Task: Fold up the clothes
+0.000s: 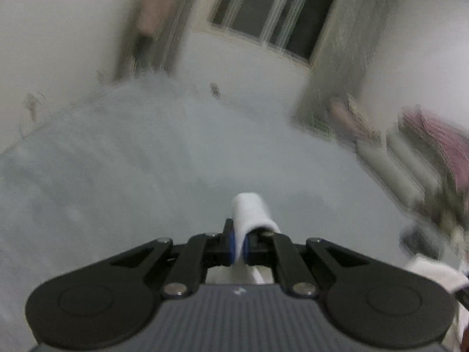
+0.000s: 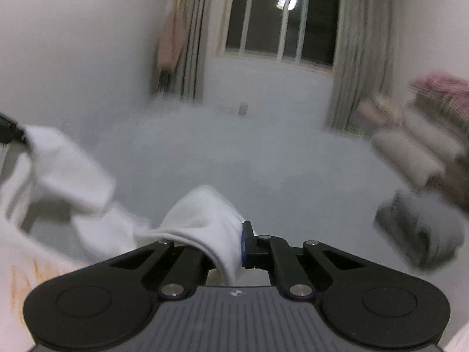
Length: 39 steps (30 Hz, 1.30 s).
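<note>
**Operator A:** White knit fabric, the garment [image 2: 202,217], is clamped at two places. State the grip condition.

**Operator B:** Left gripper [image 1: 240,245]: blue pads clenched on a fold of the white cloth, which rises above the fingertips as a short roll. Right gripper [image 2: 239,246]: clenched on a second fold; the cloth drapes over its left finger and hides that finger's pad. Only the right blue pad [image 2: 244,243] shows.

**Operator A:** Location of the garment?

**Operator B:** Lifted above the pale grey bed sheet [image 2: 234,152], hanging between the two grippers. In the right wrist view it runs left to the frame edge, where a dark tip [image 2: 10,130] holds its far corner. Orange marks [image 2: 26,275] appear on the cloth at lower left; too blurred to read as print or lettering.

**Operator A:** Legible markings?

**Operator B:** One small white emblem on each grey ribbed gripper body [image 2: 236,293]; no readable text.

**Operator A:** Surroundings?

**Operator B:** Dark window [image 2: 281,20] with a lamp reflection, grey curtains [image 2: 360,47], a pink item [image 2: 171,41] hanging at left, identity unclear. At right: pale rolled bedding [image 2: 410,152], a pink blanket [image 2: 439,85], a folded grey item [image 2: 422,228] on the sheet. All smeared by motion blur.
</note>
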Motion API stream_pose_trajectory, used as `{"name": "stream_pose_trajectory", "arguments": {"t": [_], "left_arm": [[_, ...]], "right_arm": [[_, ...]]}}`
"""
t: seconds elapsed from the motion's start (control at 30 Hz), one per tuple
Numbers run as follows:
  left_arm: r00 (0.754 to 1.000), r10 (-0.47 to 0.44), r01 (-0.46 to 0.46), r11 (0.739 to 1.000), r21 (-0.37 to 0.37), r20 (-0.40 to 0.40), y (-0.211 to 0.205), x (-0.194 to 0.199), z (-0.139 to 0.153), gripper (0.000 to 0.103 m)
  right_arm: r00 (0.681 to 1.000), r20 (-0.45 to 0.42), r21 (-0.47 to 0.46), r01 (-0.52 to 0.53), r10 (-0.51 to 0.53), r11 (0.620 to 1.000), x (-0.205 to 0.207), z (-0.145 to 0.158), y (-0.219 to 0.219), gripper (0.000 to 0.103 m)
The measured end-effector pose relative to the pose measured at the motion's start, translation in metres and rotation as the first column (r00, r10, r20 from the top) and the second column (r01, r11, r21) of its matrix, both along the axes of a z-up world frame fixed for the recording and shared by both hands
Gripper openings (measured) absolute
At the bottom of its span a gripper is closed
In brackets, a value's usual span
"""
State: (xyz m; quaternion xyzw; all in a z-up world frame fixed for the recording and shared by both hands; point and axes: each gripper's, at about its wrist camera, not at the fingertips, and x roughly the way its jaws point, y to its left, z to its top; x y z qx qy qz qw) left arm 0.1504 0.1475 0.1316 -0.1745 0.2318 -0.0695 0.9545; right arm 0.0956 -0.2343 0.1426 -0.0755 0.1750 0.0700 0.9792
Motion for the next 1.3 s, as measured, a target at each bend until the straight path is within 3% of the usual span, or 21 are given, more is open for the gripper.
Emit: {"name": "stream_pose_trajectory", "arguments": {"t": [0.13, 0.27, 0.33, 0.4, 0.43, 0.47, 0.5, 0.53, 0.6, 0.67, 0.87, 0.97, 1.1, 1.23, 1.27, 1.3], "left_arm": [[0.98, 0.165, -0.156, 0.984, -0.086, 0.108, 0.051, -0.009, 0.027, 0.005], [0.955, 0.275, -0.266, 0.96, -0.09, 0.112, 0.084, -0.003, 0.017, 0.005], [0.963, 0.265, -0.264, 0.964, -0.036, 0.055, 0.088, 0.009, -0.002, 0.007], [0.969, 0.231, -0.23, 0.973, 0.024, -0.093, 0.087, 0.027, -0.027, 0.019], [0.958, 0.223, -0.218, 0.975, 0.05, -0.18, 0.084, 0.035, -0.042, 0.032], [0.948, 0.217, -0.209, 0.976, 0.058, -0.234, 0.082, 0.037, -0.054, 0.038], [0.947, 0.21, -0.207, 0.978, 0.041, -0.244, 0.08, 0.032, -0.062, 0.042], [0.946, 0.204, -0.205, 0.979, 0.023, -0.254, 0.078, 0.027, -0.07, 0.042], [0.946, 0.186, -0.2, 0.979, -0.027, -0.267, 0.076, 0.013, -0.077, 0.042], [0.95, 0.141, -0.164, 0.984, -0.063, -0.278, 0.066, -0.004, -0.078, 0.047], [0.963, -0.07, 0.042, 0.992, -0.115, -0.259, 0.006, -0.084, -0.066, 0.073], [0.95, -0.12, 0.089, 0.989, -0.121, -0.287, -0.02, -0.112, -0.068, 0.074], [0.941, -0.133, 0.122, 0.991, -0.057, -0.312, -0.045, -0.141, -0.074, 0.075], [0.94, -0.084, 0.134, 0.982, 0.134, -0.33, -0.074, -0.156, -0.086, 0.075], [0.94, -0.079, 0.144, 0.974, 0.175, -0.332, -0.079, -0.157, -0.091, 0.072], [0.94, -0.075, 0.154, 0.964, 0.216, -0.334, -0.084, -0.158, -0.097, 0.06]], "right_arm": [[0.973, 0.223, 0.065, 0.042, -0.056, 0.997, -0.009, 0.053, -0.002, 0.004], [0.946, 0.296, 0.116, 0.103, -0.133, 0.988, -0.009, 0.064, -0.008, 0.004], [0.951, 0.253, 0.164, 0.139, -0.178, 0.977, -0.001, 0.047, -0.014, 0.004], [0.973, 0.089, 0.181, 0.194, -0.212, 0.964, 0.02, 0.016, -0.02, 0.012], [0.973, -0.047, 0.142, 0.231, -0.226, 0.963, 0.037, -0.007, -0.02, 0.019], [0.954, -0.175, 0.078, 0.259, -0.243, 0.963, 0.052, -0.031, -0.018, 0.02], [0.93, -0.263, -0.001, 0.267, -0.257, 0.964, 0.059, -0.053, -0.013, 0.02], [0.923, -0.291, -0.022, 0.257, -0.252, 0.966, 0.056, -0.065, -0.011, 0.021], [0.931, -0.292, 0.027, 0.235, -0.217, 0.972, 0.037, -0.077, -0.012, 0.028], [0.931, -0.298, 0.066, 0.239, -0.21, 0.969, 0.023, -0.076, -0.014, 0.042], [0.925, -0.346, 0.078, 0.197, -0.159, 0.977, -0.016, -0.051, -0.012, 0.058], [0.923, -0.356, 0.089, 0.193, -0.15, 0.977, -0.041, -0.044, -0.01, 0.064], [0.93, -0.351, 0.15, 0.172, -0.111, 0.974, -0.075, -0.038, -0.009, 0.065], [0.933, -0.351, 0.187, 0.146, -0.073, 0.972, -0.084, -0.038, -0.009, 0.072], [0.928, -0.367, 0.174, 0.144, -0.072, 0.974, -0.079, -0.04, -0.009, 0.072], [0.921, -0.382, 0.161, 0.142, -0.071, 0.977, -0.074, -0.042, -0.008, 0.072]]}}
